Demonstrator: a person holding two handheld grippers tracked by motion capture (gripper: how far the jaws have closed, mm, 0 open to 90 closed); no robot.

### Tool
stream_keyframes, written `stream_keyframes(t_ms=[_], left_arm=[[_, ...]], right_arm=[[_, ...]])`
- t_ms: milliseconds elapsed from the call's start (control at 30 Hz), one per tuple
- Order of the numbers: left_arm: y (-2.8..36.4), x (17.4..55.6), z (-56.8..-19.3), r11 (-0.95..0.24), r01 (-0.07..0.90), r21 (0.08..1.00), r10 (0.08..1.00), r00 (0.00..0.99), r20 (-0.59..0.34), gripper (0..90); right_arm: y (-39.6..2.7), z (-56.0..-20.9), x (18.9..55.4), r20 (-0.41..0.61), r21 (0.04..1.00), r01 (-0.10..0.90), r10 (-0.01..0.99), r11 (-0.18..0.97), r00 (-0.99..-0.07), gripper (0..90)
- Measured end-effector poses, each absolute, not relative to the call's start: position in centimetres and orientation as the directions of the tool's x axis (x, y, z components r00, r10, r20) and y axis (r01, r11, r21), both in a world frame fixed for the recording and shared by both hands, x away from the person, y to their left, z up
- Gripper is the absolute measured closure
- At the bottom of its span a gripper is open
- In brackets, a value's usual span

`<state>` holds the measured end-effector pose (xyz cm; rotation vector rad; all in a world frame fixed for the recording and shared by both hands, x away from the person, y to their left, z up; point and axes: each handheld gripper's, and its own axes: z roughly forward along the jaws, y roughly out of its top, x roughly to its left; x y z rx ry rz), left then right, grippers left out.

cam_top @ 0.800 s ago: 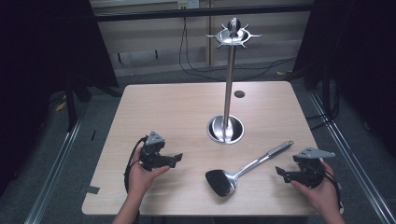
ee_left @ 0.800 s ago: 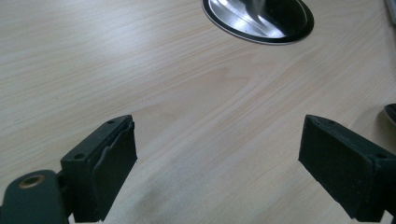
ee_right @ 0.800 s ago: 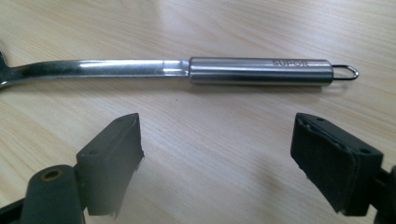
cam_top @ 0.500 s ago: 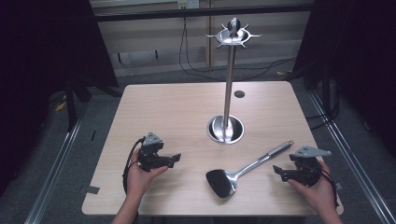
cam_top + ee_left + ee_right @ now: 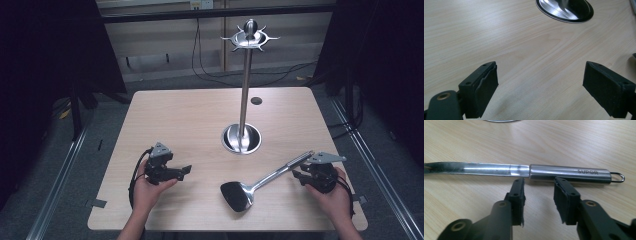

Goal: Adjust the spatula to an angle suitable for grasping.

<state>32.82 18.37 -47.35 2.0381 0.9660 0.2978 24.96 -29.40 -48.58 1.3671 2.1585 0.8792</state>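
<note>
The spatula was laid flat on the table, just past the right gripper, whose part-open jaws were empty and crosswise, so the round handle could be bumped and rolled away.

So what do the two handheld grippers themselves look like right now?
Both the left gripper and right gripper are black, each topped by a grey three-cornered plate. A black cable loops from the left one. Their blocky black jaws carry ribbed pads and brass-coloured pivot pins. Forearms are bare, no sleeves.
</note>
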Motion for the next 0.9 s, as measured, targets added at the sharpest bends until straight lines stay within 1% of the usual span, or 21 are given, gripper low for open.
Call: stream_keyframes(t_ms=[33,67,100,133,200,233,300,367,400,567,900], left_arm=[[18.4,32.8,-47.3,-0.35,0.527,0.774,0.726,0.675,-0.13,12.5],[18.4,32.8,-47.3,-0.348,0.525,0.777,0.726,0.675,-0.132,12.6],[18.5,32.9,-47.3,-0.364,0.519,0.773,0.719,0.684,-0.12,12.6],[18.4,32.9,-47.2,-0.351,0.516,0.781,0.722,0.681,-0.125,12.8],[18.4,32.8,-47.2,-0.349,0.516,0.782,0.722,0.68,-0.126,12.9],[18.4,32.8,-47.2,-0.349,0.516,0.782,0.722,0.68,-0.126,13.0],[18.3,32.8,-47.2,-0.349,0.515,0.783,0.72,0.682,-0.128,13.1],[18.3,32.8,-47.2,-0.351,0.515,0.782,0.719,0.683,-0.128,13.1],[18.3,32.8,-47.2,-0.367,0.508,0.779,0.714,0.691,-0.115,13.2],[18.3,32.8,-47.1,-0.365,0.508,0.781,0.71,0.694,-0.119,13.3],[18.4,32.9,-47.1,-0.356,0.51,0.783,0.715,0.688,-0.123,13.5]], right_arm=[[-29.4,-48.6,25.0,-0.026,0.71,0.631,0.908,0.311,-0.417,63.7],[-29.3,-48.6,25.1,-0.028,0.702,0.636,0.905,0.32,-0.424,68.9],[-29.3,-48.6,25.1,-0.028,0.702,0.636,0.905,0.32,-0.424,68.9],[-29.2,-48.6,25.1,-0.034,0.702,0.634,0.904,0.324,-0.425,74.9],[-29.2,-48.6,25.2,-0.036,0.698,0.636,0.902,0.331,-0.43,80.2],[-29.2,-48.6,25.2,-0.036,0.698,0.636,0.902,0.331,-0.43,80.2],[-29.2,-48.7,25.3,-0.024,0.684,0.649,0.899,0.333,-0.437,84.7],[-29.1,-48.7,25.3,-0.03,0.683,0.646,0.897,0.341,-0.441,86.4],[-28.9,-48.7,25.4,-0.023,0.676,0.651,0.892,0.346,-0.451,88.9],[-28.3,-48.7,25.9,-0.049,0.67,0.642,0.885,0.373,-0.464,89.6],[-27.5,-49.0,27.0,-0.063,0.656,0.647,0.882,0.39,-0.468,89.8]])
